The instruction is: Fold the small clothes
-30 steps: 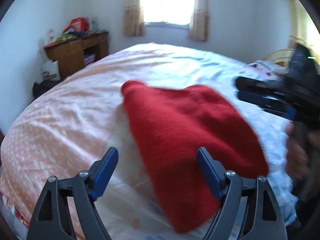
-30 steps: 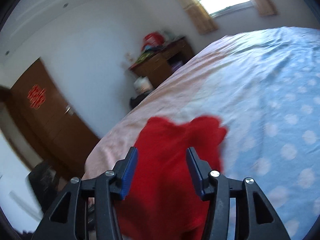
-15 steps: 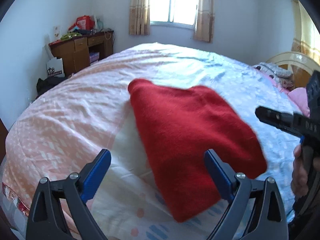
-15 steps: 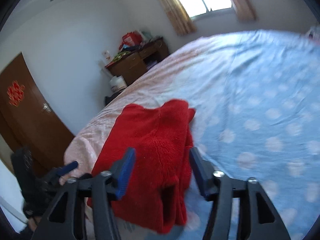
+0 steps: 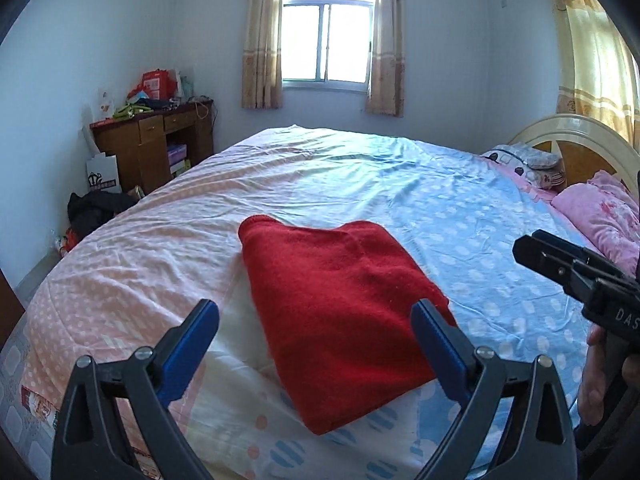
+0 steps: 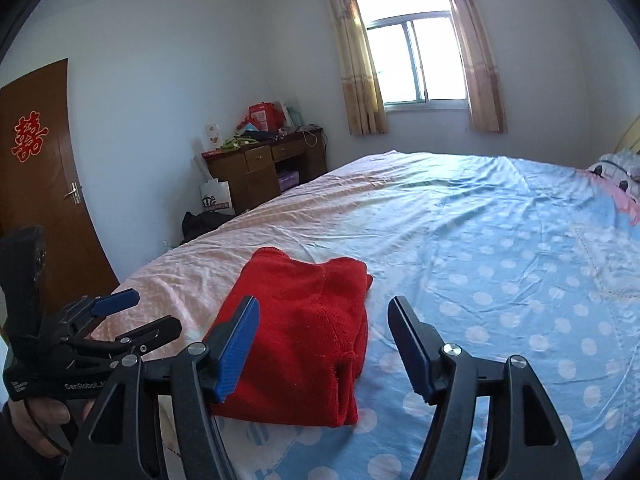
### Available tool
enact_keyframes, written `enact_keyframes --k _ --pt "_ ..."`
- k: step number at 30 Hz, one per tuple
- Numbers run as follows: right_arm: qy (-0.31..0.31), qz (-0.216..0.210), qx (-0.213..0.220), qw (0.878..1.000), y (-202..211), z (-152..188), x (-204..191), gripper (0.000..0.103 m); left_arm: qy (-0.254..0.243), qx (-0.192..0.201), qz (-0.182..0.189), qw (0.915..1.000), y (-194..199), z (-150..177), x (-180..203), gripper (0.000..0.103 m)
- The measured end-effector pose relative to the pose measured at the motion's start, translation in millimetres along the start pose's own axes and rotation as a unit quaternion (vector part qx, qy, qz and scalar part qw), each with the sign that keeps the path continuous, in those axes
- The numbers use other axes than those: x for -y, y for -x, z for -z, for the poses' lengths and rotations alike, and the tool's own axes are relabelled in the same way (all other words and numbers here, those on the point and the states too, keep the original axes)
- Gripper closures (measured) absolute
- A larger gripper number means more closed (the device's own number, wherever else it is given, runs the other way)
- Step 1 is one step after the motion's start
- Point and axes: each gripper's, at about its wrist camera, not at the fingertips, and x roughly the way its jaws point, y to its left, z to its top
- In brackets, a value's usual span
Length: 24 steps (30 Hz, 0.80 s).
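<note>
A red fleece garment (image 5: 340,300) lies folded in a thick rectangle on the bed (image 5: 400,184), near its front edge. My left gripper (image 5: 314,308) hovers above and short of it, its blue pads wide apart and still opening, with nothing pressed between them. In the right wrist view the same garment (image 6: 304,320) shows its stacked edges at the near right corner. My right gripper (image 6: 323,304) is open above that end and touches no cloth. Each gripper shows in the other's view: the right gripper (image 5: 560,264) at the right edge, the left gripper (image 6: 154,312) at the lower left.
The bedspread is pink on the left and blue with white dots on the right (image 6: 520,280). Pink pillows (image 5: 600,212) and a headboard (image 5: 580,140) lie at the far right. A cluttered wooden desk (image 6: 260,172) and a brown door (image 6: 36,184) stand at the left.
Both grippers have drawn back and risen from the garment, their jaws spreading wider. The right gripper swung level and off to the right. The garment stays folded on the bed.
</note>
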Motion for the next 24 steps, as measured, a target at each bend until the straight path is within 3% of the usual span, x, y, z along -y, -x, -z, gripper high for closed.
enact_keyframes --k 24 --pt "0.014 0.008 0.021 1.000 13 1 -10 0.035 0.001 0.001 0.002 1.0000 0 1 0 0.004"
